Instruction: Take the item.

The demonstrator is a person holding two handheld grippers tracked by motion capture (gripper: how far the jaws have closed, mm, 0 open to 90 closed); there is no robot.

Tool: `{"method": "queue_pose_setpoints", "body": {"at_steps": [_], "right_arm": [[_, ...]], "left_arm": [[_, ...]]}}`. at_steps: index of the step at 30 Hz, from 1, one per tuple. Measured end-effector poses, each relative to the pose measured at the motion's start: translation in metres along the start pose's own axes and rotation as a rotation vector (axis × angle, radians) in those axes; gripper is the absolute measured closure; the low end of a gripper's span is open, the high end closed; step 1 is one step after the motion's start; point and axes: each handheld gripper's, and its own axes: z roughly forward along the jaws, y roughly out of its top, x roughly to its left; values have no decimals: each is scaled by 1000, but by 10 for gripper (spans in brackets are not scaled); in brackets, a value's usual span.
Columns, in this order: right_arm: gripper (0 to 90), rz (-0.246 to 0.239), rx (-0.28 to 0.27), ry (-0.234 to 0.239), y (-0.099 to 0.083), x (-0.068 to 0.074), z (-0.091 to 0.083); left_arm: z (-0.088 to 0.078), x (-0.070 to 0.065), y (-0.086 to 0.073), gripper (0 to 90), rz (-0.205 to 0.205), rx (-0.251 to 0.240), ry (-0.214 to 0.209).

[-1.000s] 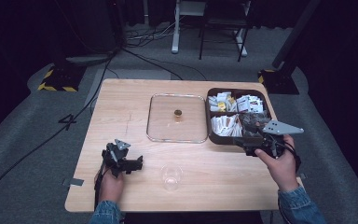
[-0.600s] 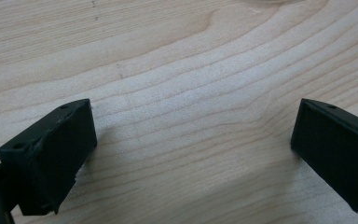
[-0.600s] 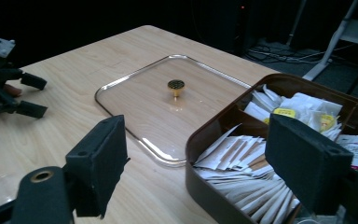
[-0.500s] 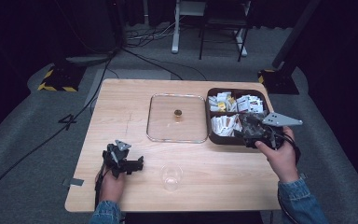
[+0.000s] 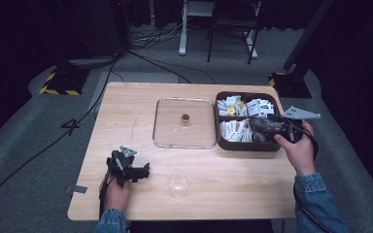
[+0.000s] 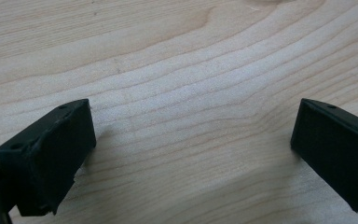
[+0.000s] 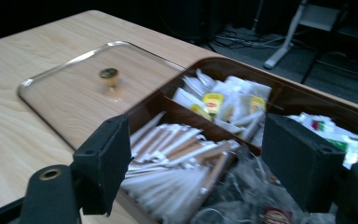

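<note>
Right now the right gripper (image 5: 268,127) sits over the near-right compartment of the brown box (image 5: 246,145), at about 3 o'clock on the table (image 5: 126,107). Its jaws are spread wide w/ nothing pinched; they've just been closing a touch, nothing between them but air above the box contents. The right hand (image 5: 298,148) grips it from behind, forearm in a denim sleeve (image 5: 315,204) coming up from 5 o'clock, the gripper pointing toward 9 o'clock.

The right gripper view looks along the jaws into the box: clear crinkly wrappers (image 7: 242,186) directly below, paper sticks (image 7: 177,158) in the next compartment, tea sachets (image 7: 214,102) w/ yellow labels further off. From above those are just pale blurs. Beyond the box wall lies the glass lid (image 7: 74,88) flat on the table, its brass knob (image 7: 108,74) upright.

The left gripper (image 5: 143,171) rests at approx 7 o'clock, left hand (image 5: 116,194) behind it, jaws spread. The left gripper view shows bare wood grain betw. the jaws, nothing held.

A clear plastic cup (image 5: 179,183) stands at 6 o'clock, just beside the left gripper, well apart from the box.
</note>
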Motion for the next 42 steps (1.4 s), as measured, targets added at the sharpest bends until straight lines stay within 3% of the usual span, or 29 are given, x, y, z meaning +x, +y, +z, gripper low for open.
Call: {"method": "queue_pose_setpoints", "body": {"at_steps": [7,14,23,30,42], "right_arm": [[262,56,20,-68,-17,-24,7],[275,82,46,-115,-32,-38,12],[359,72,123,-125,-48,-44,28],[494,29,189,-115,-56,-47,39],[675,15,206,-142,-54,-46,44]], "left_arm": [[0,0,0,1,4,0,3],[0,0,0,1,-2,1,3],[0,0,0,1,-2,1,3],[0,0,0,1,-2,1,3],[0,0,0,2,1,0,-1]]}}
